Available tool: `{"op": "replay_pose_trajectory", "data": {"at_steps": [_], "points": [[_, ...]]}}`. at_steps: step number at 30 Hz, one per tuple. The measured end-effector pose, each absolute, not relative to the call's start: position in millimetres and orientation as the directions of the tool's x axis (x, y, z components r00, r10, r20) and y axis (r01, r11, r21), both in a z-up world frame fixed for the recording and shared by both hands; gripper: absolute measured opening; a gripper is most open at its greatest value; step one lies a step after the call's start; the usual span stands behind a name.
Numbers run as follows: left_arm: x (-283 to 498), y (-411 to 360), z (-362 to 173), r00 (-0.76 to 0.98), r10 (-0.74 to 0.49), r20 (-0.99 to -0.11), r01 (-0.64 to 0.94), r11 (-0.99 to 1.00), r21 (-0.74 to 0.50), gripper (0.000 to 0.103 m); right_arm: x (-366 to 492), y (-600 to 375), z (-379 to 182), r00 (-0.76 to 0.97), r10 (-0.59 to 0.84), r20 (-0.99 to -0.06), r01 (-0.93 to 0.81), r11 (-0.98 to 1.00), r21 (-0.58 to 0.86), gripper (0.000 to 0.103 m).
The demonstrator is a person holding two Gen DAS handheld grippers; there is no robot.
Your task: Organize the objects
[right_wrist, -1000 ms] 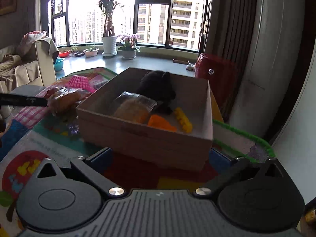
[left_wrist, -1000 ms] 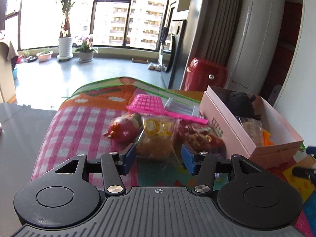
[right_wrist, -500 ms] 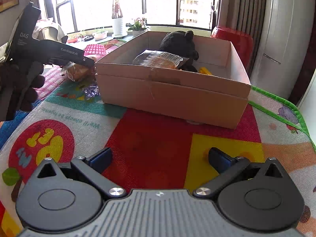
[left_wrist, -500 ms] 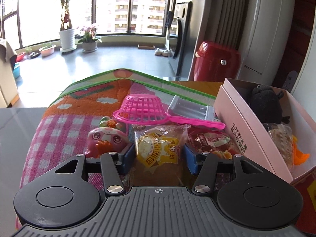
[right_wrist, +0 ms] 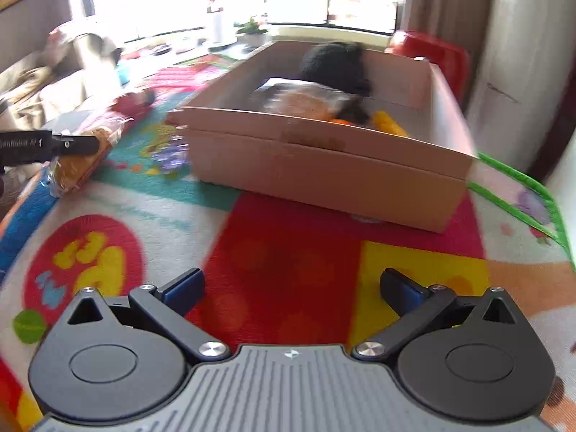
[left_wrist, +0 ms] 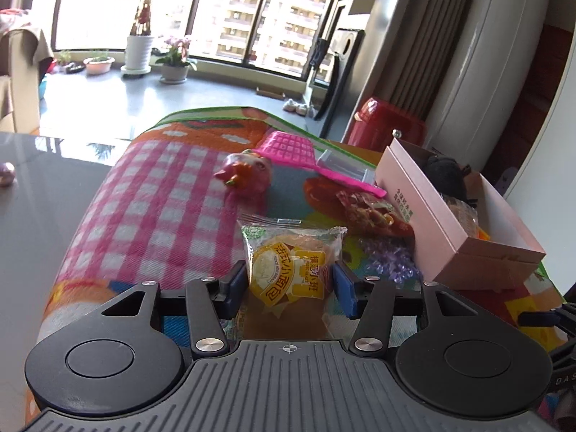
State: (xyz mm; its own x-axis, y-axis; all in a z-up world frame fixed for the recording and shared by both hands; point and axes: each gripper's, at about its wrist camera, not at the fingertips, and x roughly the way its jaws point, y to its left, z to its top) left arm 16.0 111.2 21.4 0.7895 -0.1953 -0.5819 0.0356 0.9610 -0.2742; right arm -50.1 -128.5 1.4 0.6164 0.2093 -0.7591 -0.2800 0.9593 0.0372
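Two grippers in play: the left gripper (left_wrist: 289, 289) is clamped on the wrapped bread bun (left_wrist: 289, 273), lifted just above the mat (left_wrist: 151, 216), with the pink box (left_wrist: 446, 237) at two o'clock. The right gripper (right_wrist: 291, 289) hangs with jaws spread, nothing between them.

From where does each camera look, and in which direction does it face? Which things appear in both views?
Left wrist: sits on the left gripper, looks along its fingers at the bread packet they clamp, toward the windows; the right gripper's tip shows at the right edge.
Right wrist: sits on the right gripper, open over the play mat, facing the pink box; the left gripper enters from the left.
Shared: the pink box, black plush toy, bread packet, mat.
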Motion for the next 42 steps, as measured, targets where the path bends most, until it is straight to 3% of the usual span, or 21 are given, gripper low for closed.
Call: {"op": "replay_pose_trajectory", "data": {"at_steps": [6,13,16,17,20,24,31,42], "points": [[-11.4,136.5,13.5,0.828,-0.182,-0.53,-0.017,0.938,-0.347,0.056,-50.0,-79.5,37.9,0.63,0.341,-0.697,-0.441,0.896,0.039,0.103],[-17.0,129.0,8.4,0.858,-0.155,-0.49,-0.009,0.949,-0.316,0.056,-38.8,-46.9,55.2,0.665,0.365,-0.652,-0.435,0.898,0.058,0.102],[-18.0,132.0,5.8,0.86,-0.164,-0.483,-0.011,0.941,-0.338,0.056,-46.2,-31.4,41.1,0.696,0.331,-0.638,-0.444,0.896,-0.02,0.072],[-18.2,133.9,5.0,0.861,-0.17,-0.48,-0.012,0.936,-0.352,0.056,-47.1,-25.7,36.6,0.708,0.315,-0.632,-0.447,0.893,-0.055,0.057],[-18.5,137.9,3.0,0.862,-0.182,-0.473,-0.015,0.924,-0.383,0.056,-47.1,-4.9,21.0,0.731,0.269,-0.627,-0.464,0.87,-0.168,0.04],[-19.1,140.0,1.5,0.863,-0.188,-0.468,-0.018,0.916,-0.401,0.056,-33.8,18.4,10.2,0.762,0.224,-0.608,-0.462,0.846,-0.266,0.025],[-19.3,143.7,-0.4,0.864,-0.2,-0.462,-0.02,0.903,-0.43,0.056,4.5,51.2,-3.8,0.818,0.106,-0.566,-0.386,0.83,-0.403,0.023],[-16.7,144.9,-1.4,0.859,-0.208,-0.467,-0.022,0.898,-0.44,0.057,-3.3,25.1,5.1,0.71,0.206,-0.673,-0.447,0.871,-0.206,0.022]]}}
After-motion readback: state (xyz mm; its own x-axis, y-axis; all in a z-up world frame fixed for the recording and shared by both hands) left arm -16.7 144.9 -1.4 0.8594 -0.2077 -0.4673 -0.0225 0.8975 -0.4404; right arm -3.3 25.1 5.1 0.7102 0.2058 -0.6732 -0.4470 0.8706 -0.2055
